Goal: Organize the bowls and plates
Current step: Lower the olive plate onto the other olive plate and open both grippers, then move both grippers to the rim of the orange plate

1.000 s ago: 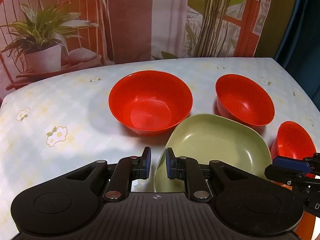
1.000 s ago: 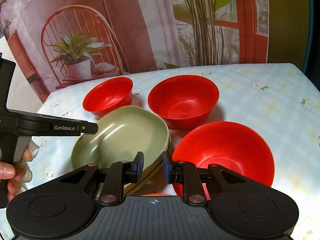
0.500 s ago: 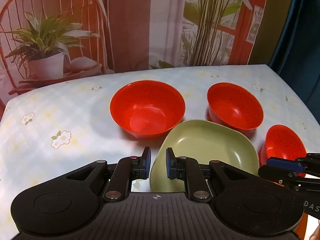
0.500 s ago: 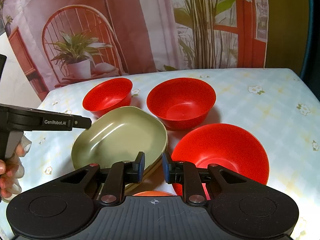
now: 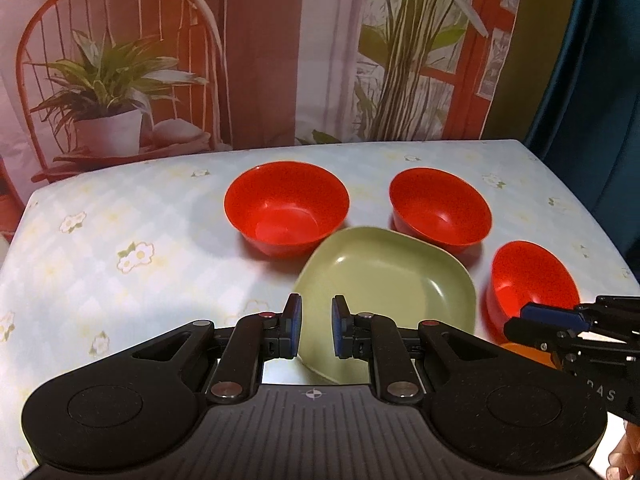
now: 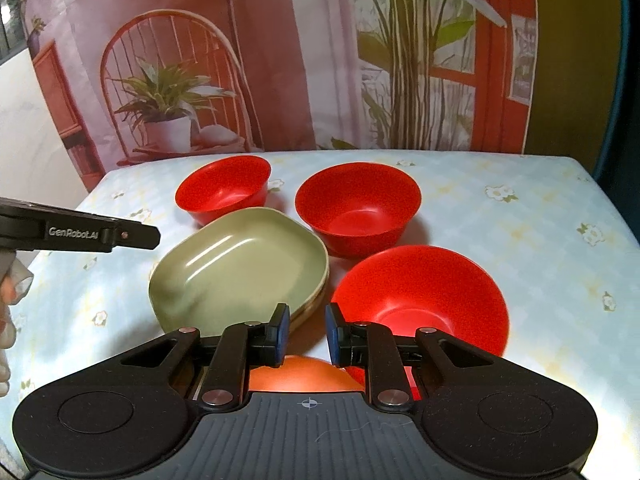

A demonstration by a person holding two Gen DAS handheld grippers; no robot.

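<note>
Three red bowls stand on the table: one at the back left (image 5: 286, 208), one at the back right (image 5: 440, 210), one at the right (image 5: 532, 280). In front of them lies a green plate (image 5: 384, 292), stacked on a paler one (image 6: 316, 300). An orange dish (image 6: 304, 372) shows partly under my right gripper (image 6: 306, 334). My left gripper (image 5: 316, 332) hovers over the near rim of the green plate. Both grippers are shut to a narrow gap with nothing between the pads. The right gripper's tip (image 5: 520, 320) shows in the left wrist view.
The table (image 5: 120, 220) has a pale blue cloth with flowers. Behind it hangs a backdrop (image 5: 260, 60) printed with a chair and plants. A dark curtain (image 5: 600, 80) is at the right. A hand (image 6: 8, 300) holds the left gripper.
Both grippers have drawn back and up from the dishes, so the bowls and the green plate look smaller and further off. The jaws have kept the same gap.
</note>
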